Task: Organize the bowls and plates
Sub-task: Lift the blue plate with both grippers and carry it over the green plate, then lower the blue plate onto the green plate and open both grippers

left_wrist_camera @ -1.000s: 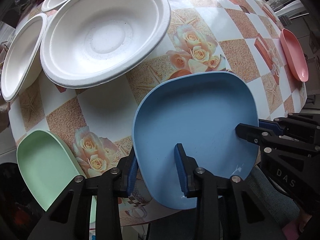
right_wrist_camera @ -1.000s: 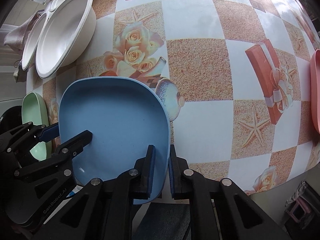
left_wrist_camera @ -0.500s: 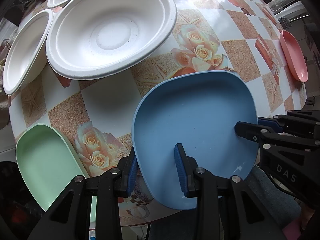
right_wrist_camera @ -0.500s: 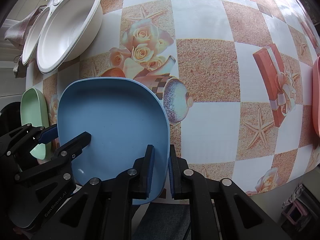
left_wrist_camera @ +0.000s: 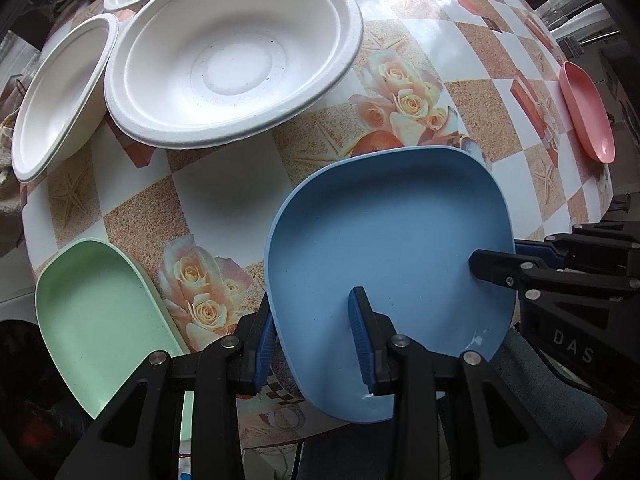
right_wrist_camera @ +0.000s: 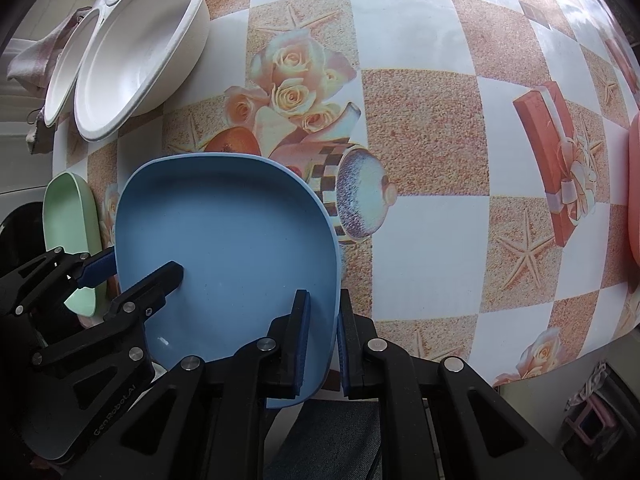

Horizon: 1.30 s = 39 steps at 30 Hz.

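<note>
Holding the blue plate (left_wrist_camera: 384, 248) from both sides, we have the left tool (left_wrist_camera: 312, 336) clamped on its rim at 9 o'clock and the right tool (right_wrist_camera: 322, 340) clamped on its rim at 3 o'clock, the plate face up over the near edge of the table (right_wrist_camera: 420, 128), its long axis running from us toward 12 o'clock. At 9 o'clock lies a green plate (left_wrist_camera: 96, 320); white bowls (left_wrist_camera: 232, 64) crowd 11 o'clock, and a pink plate (left_wrist_camera: 586, 108) sits well apart at 2 o'clock.
</note>
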Each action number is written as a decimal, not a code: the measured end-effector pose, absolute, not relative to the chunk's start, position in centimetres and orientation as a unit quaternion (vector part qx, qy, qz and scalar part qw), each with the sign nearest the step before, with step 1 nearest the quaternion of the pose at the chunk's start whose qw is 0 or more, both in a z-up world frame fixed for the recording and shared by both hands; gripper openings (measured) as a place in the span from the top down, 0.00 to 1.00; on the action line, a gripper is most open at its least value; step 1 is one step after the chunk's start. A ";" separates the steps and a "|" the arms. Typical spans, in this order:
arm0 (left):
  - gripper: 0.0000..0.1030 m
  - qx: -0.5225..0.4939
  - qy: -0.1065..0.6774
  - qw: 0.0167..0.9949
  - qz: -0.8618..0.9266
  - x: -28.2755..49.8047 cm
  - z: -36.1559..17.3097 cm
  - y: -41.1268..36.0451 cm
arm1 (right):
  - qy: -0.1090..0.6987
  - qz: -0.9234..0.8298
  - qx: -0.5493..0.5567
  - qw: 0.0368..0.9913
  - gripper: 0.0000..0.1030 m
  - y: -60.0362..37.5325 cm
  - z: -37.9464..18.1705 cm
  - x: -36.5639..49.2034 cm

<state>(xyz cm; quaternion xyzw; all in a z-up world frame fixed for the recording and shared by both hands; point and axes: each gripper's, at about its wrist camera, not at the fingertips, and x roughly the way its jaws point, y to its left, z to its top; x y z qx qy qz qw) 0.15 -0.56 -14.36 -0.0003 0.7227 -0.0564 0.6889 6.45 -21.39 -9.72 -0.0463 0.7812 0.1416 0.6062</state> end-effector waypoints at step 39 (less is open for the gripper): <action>0.63 -0.023 0.686 0.726 0.049 -3.9 -7.3 7.7 | 0.762 0.244 -0.101 0.592 0.86 -9.2 -4.0 5.7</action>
